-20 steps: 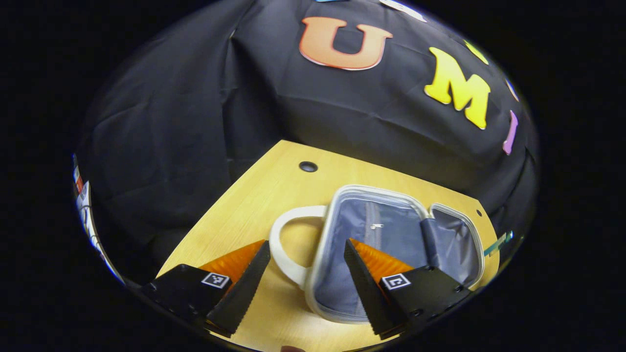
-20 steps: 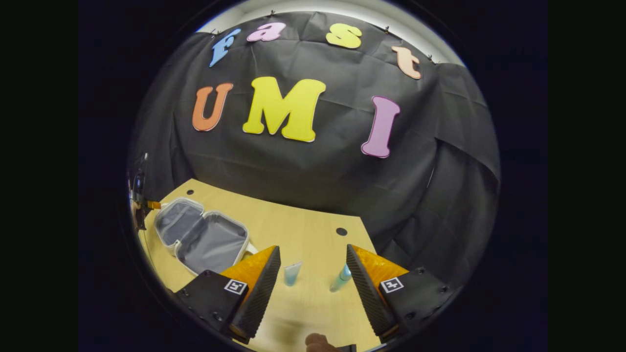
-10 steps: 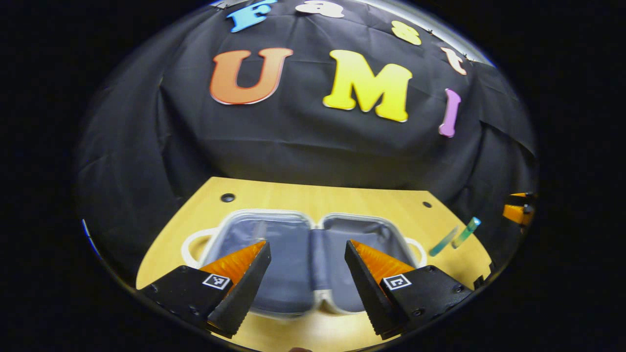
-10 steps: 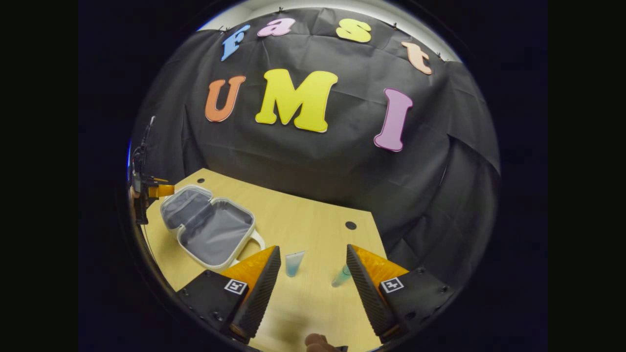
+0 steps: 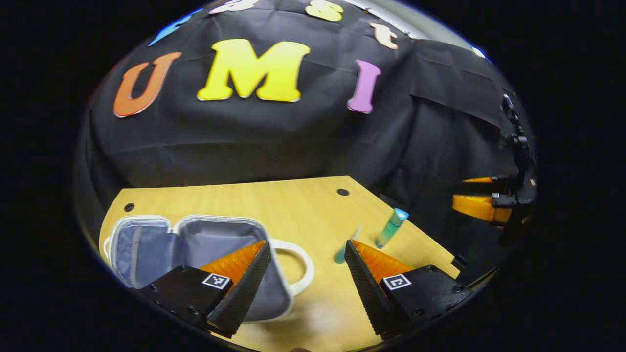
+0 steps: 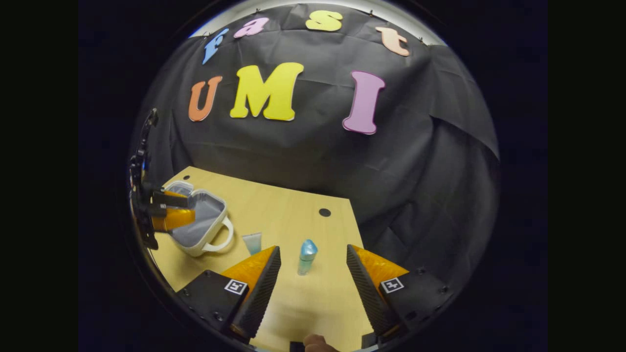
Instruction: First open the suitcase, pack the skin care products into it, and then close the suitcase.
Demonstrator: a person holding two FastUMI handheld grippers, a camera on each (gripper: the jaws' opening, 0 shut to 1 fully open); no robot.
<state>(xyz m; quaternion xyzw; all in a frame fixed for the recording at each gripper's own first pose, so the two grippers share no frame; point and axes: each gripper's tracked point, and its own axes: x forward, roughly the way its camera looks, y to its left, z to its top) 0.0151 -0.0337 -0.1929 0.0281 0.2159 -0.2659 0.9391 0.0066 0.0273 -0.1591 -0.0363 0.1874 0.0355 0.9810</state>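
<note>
My left tongs (image 5: 307, 264) hang wide apart, empty, above the light wooden counter (image 5: 274, 200). The open white suitcase with grey lining (image 5: 195, 244) lies at eight o'clock from them, its loop handle between my fingers. My right tongs (image 6: 313, 269) are spread just as wide, gripping nothing; the small teal bottle (image 6: 307, 256) stands between them at twelve o'clock, the pale blue tube (image 6: 253, 242) at ten o'clock

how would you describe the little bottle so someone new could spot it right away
Start at the wooden table and find the open suitcase near its left end. Right of it stand two skin care items. The bottle is the upright blue-green one with a rounded cap, further right than the flat squeeze tube.
</note>
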